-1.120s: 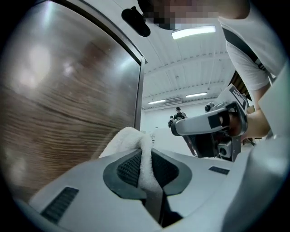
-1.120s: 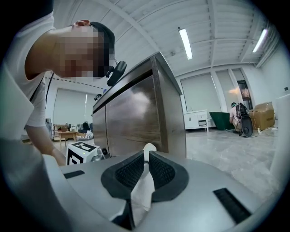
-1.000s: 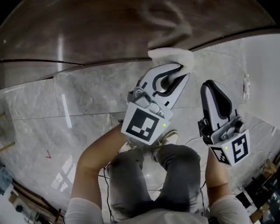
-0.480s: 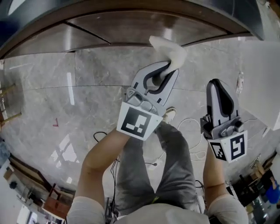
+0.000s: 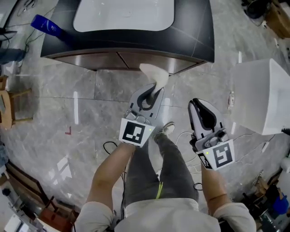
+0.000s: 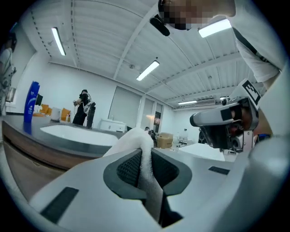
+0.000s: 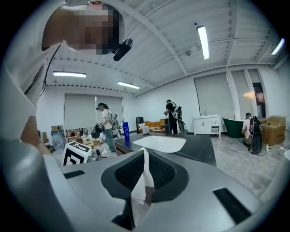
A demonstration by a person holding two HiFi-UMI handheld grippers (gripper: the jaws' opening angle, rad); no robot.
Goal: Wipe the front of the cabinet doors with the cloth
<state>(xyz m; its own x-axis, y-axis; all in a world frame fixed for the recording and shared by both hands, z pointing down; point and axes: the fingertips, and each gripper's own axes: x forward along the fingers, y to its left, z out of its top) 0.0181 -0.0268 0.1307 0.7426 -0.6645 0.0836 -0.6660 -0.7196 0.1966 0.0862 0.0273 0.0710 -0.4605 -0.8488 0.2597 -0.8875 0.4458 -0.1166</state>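
A low cabinet with wooden doors [image 5: 104, 60], a dark top and a white sink [image 5: 122, 13] stands at the top of the head view. My left gripper [image 5: 156, 87] is shut on a white cloth [image 5: 153, 72], which hangs in the air just short of the cabinet's front edge, apart from the doors. In the left gripper view the cloth [image 6: 131, 140] bulges out between the jaws of this gripper [image 6: 144, 156]. My right gripper [image 5: 199, 104] is held lower right, away from the cabinet. It [image 7: 144, 158] is shut on a small white scrap [image 7: 144, 179].
A blue bottle [image 5: 45, 25] stands on the counter's left corner. A large white box [image 5: 267, 97] sits at the right and a wooden stool [image 5: 9, 106] at the left. Cables [image 5: 190, 136] lie on the marble floor by my shoe [image 5: 168, 128]. People stand in the background [image 7: 106, 124].
The view has risen and pulled back from the cabinet. The cloth, earlier against the lower door, now hangs clear of it. Both grippers came up with me.
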